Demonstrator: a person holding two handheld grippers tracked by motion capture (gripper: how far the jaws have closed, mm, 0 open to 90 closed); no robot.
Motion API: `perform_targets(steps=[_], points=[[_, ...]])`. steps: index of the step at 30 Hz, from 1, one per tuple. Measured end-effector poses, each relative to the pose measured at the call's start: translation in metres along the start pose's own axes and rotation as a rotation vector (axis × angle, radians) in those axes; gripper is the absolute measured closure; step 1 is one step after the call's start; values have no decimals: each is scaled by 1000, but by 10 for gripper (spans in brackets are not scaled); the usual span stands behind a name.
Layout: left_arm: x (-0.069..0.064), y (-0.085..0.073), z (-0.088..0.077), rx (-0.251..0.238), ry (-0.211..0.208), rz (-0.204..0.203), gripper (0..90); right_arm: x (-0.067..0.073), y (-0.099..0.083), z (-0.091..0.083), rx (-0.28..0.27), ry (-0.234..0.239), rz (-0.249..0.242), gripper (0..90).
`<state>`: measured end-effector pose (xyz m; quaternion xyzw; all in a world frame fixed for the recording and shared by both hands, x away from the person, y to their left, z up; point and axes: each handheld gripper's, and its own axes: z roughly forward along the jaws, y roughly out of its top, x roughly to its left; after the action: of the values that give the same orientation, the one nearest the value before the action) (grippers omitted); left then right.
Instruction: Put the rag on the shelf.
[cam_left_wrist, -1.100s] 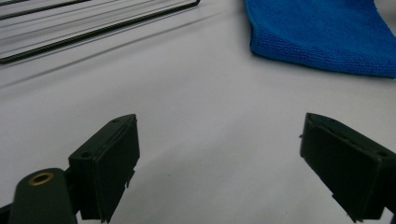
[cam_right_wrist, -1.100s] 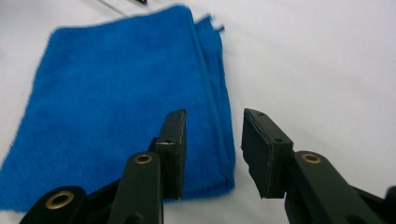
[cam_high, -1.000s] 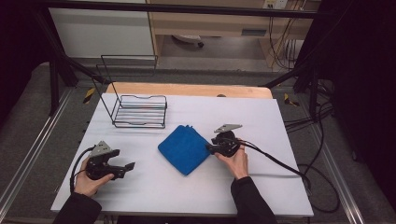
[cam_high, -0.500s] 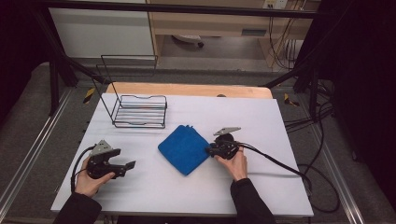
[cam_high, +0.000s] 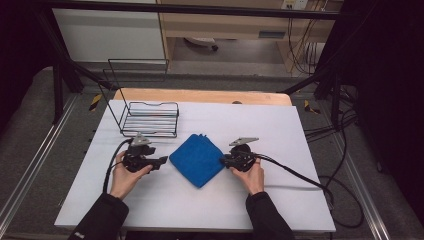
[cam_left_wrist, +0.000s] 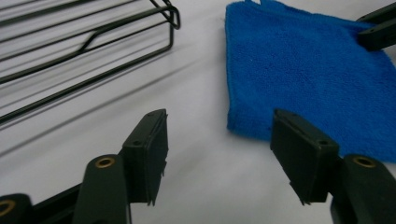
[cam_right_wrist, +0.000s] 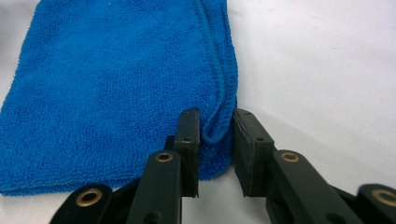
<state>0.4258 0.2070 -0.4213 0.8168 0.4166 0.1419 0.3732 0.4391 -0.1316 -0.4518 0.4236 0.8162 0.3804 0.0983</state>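
A folded blue cloth (cam_high: 197, 159) (cam_left_wrist: 308, 70) (cam_right_wrist: 107, 84) lies flat in the middle of the white table (cam_high: 280, 130). My right gripper (cam_high: 223, 161) (cam_right_wrist: 215, 126) is at the cloth's right corner. Its jaws have just been closing, and the hem is bunched into a ridge between the pads. My left gripper (cam_high: 162, 161) (cam_left_wrist: 219, 135) hovers just left of the cloth's left corner. Its jaws have just been closing too, but they stand apart with only bare table between them. The right gripper's jaw tips (cam_left_wrist: 378, 28) show at the cloth's far edge in the left gripper view.
A black wire basket (cam_high: 150, 120) (cam_left_wrist: 84, 42) stands at the back left of the table, close behind my left hand. A wooden board (cam_high: 200, 95) runs along the far edge. The right gripper's cable (cam_high: 310, 180) trails off to the right.
My left hand has moved right and slightly away from me, from the table's front left up to the cloth's left corner. The right gripper has stayed at the right corner, its jaws narrower.
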Motion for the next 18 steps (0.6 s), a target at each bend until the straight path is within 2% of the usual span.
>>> perform_targets(steps=[1,3,5,9,14,15,18], points=[[-2,2,6,4,-7,-5,437,0,0,0,0,3,3,749],[-4,5,16,11,-32,-21,468,0,0,0,0,6,6,758],[-6,7,25,43,-56,-11,529,1,0,1,2,15,21,784],[-10,6,38,88,-72,13,598,0,0,1,5,21,27,808],[-10,5,39,109,-117,-2,739,0,2,1,11,35,36,838],[-11,5,38,110,-118,-1,787,-1,2,1,13,38,37,842],[-14,4,33,118,-113,8,834,-2,4,1,13,40,31,852]])
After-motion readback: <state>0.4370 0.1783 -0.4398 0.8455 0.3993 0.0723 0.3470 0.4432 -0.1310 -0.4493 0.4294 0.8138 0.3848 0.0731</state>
